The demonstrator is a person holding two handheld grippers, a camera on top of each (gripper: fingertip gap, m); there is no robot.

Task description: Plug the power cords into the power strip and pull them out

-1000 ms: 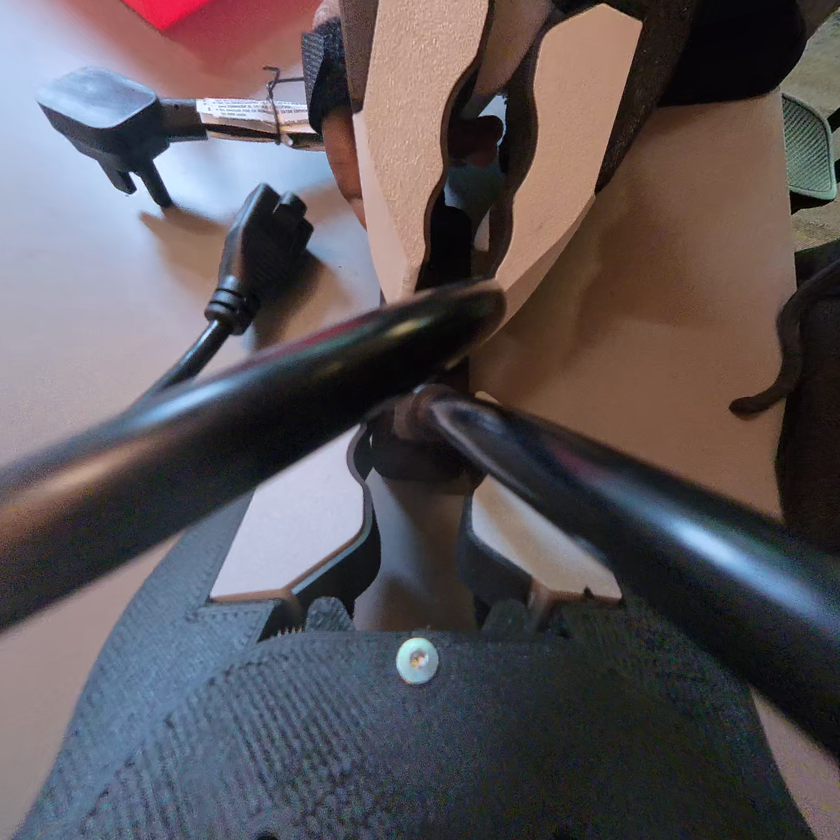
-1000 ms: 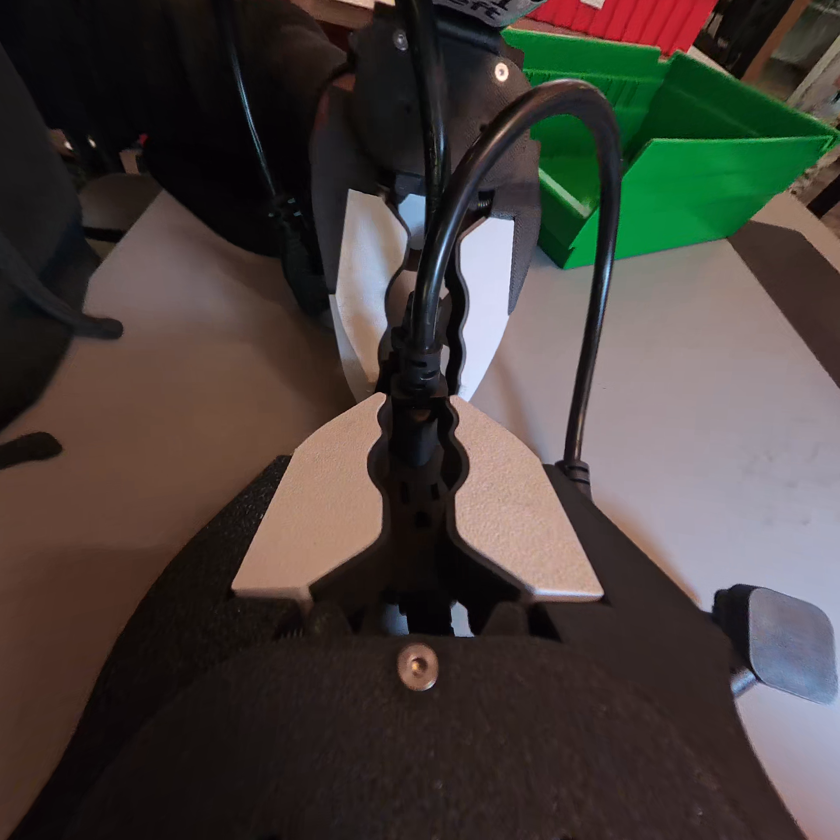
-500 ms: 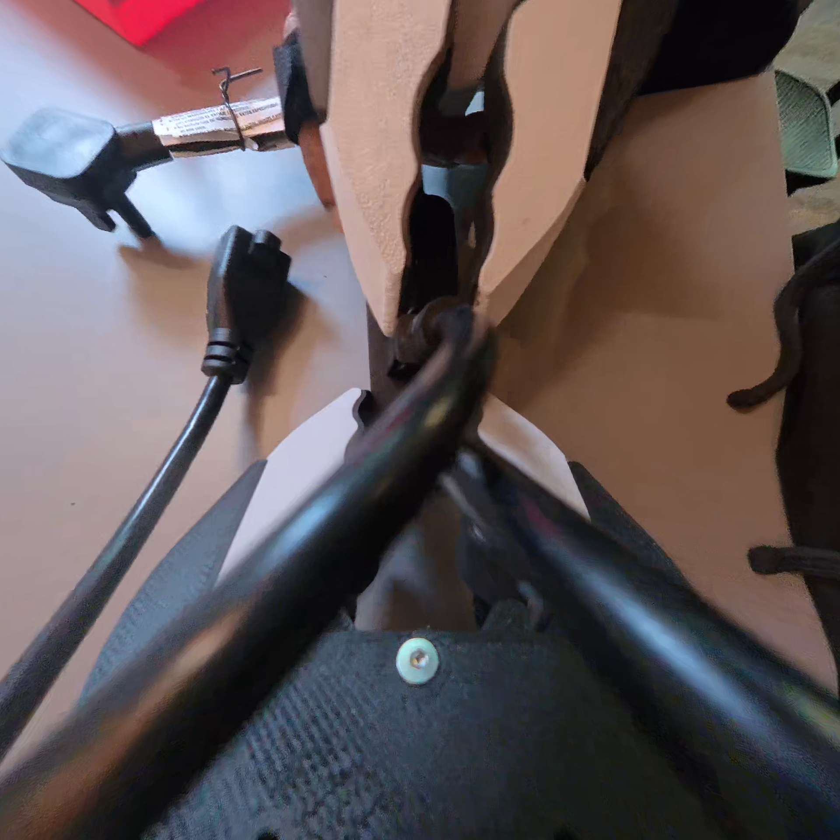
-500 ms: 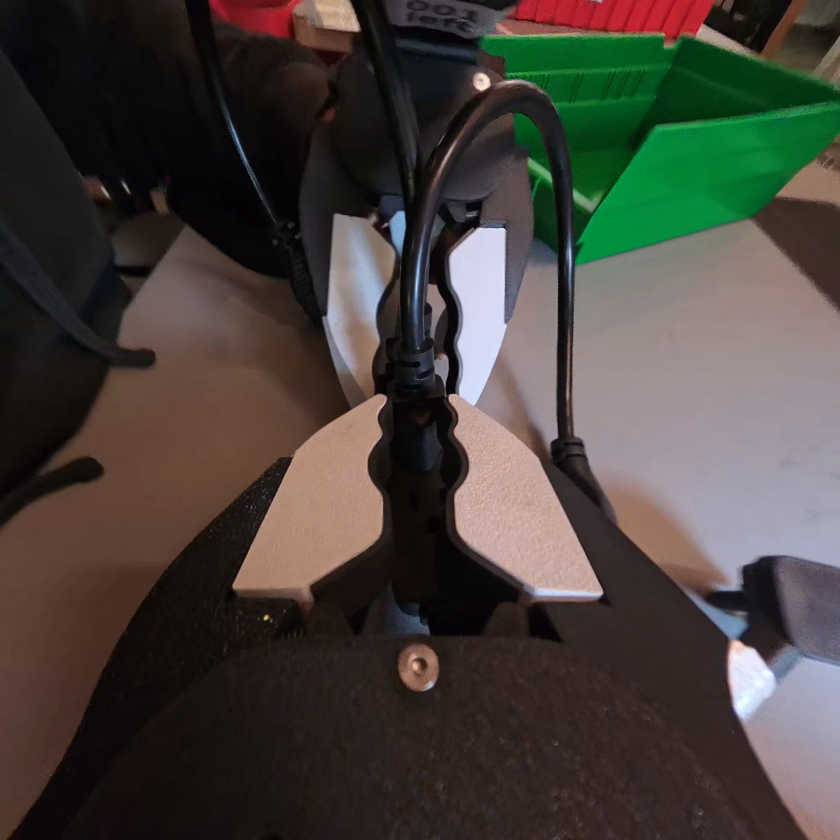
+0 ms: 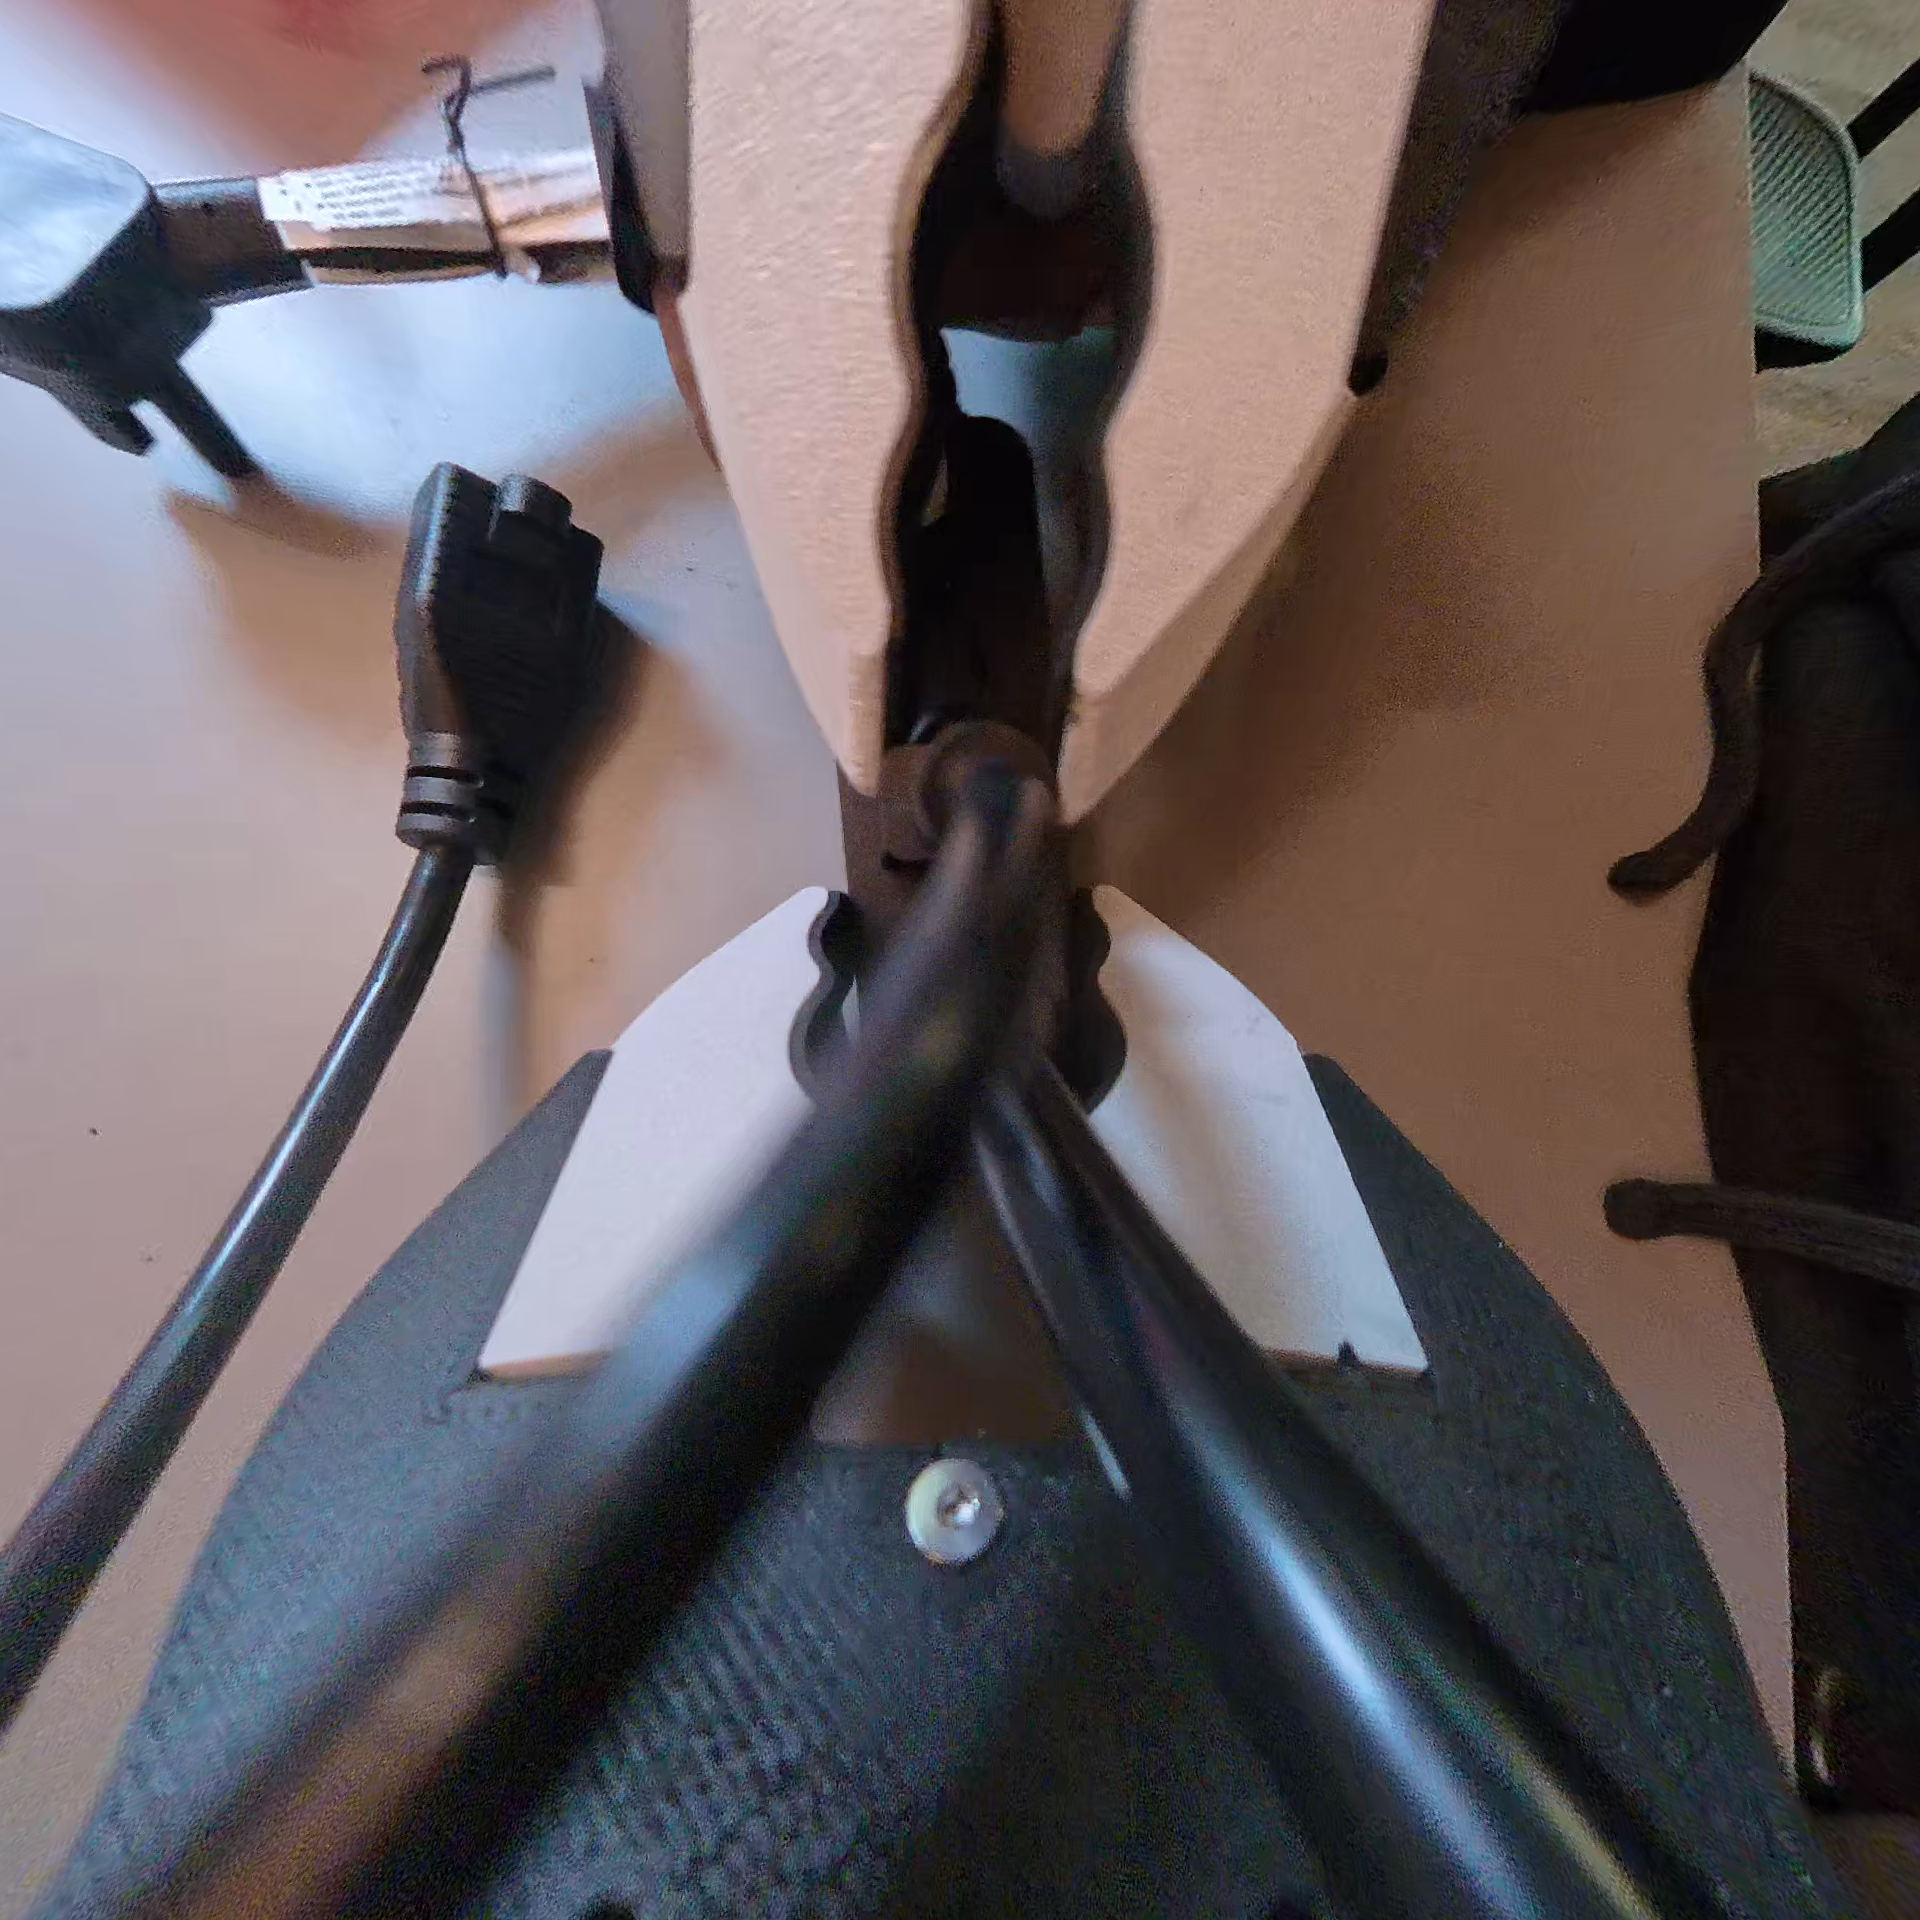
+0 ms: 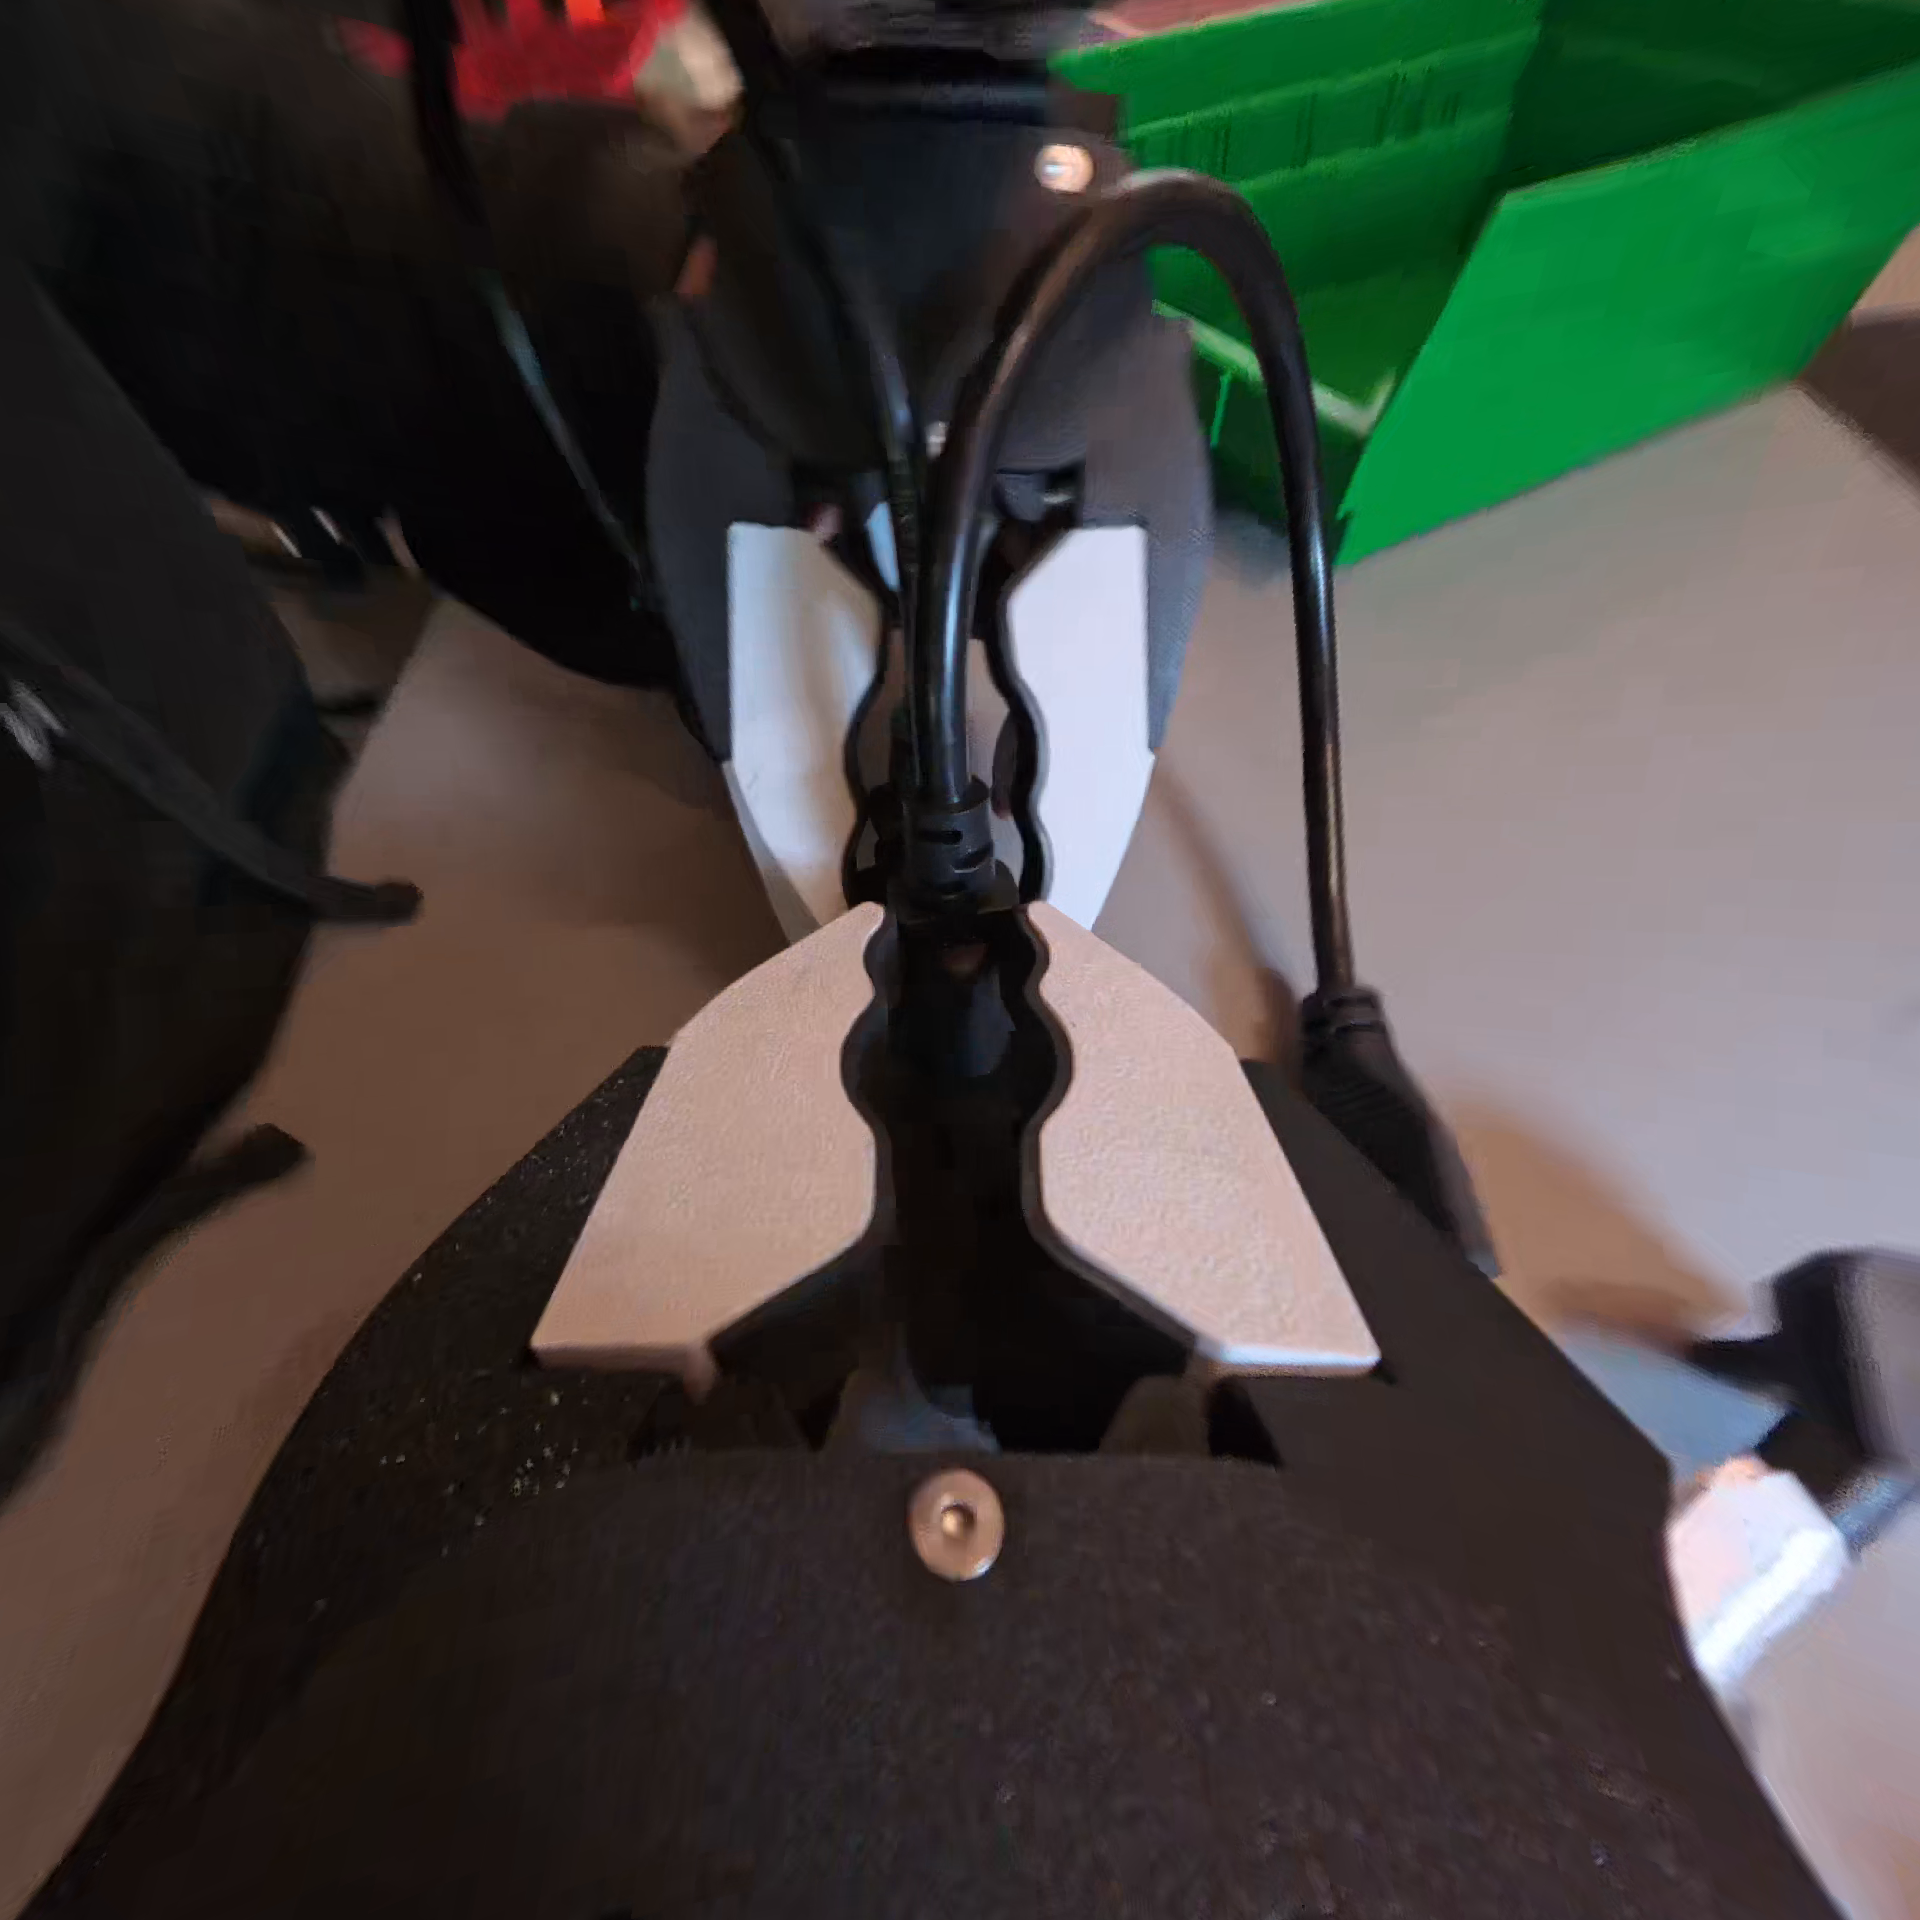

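My two grippers meet tip to tip over the table. My right gripper (image 6: 951, 914) is shut on a black connector (image 6: 951, 1049). My left gripper (image 5: 961, 904) is shut on the black cord end (image 5: 971, 800) that joins that connector. The joint itself is hidden between the fingers. The right gripper's fingers (image 5: 821, 436) fill the top of the left wrist view, and the left gripper's fingers (image 6: 790, 717) show in the right wrist view. A black cord (image 6: 1278, 395) loops up from the grip and down to a loose connector (image 6: 1361, 1070). No power strip shows.
The loose connector (image 5: 499, 634) and a black pronged plug (image 5: 73, 270) with a white tag (image 5: 416, 192) lie on the table (image 5: 208, 935). A green bin (image 6: 1558, 312) stands behind. A dark bag (image 5: 1829, 935) sits at the table's edge. Two cords (image 5: 1195, 1351) drape over my left gripper. My two grippers' fingertips are within a few centimetres of each other.
The right gripper's fingertips have closed in on my left fingertips. The cords across the left wrist view have swung from crosswise to lengthwise. Both grips have held.
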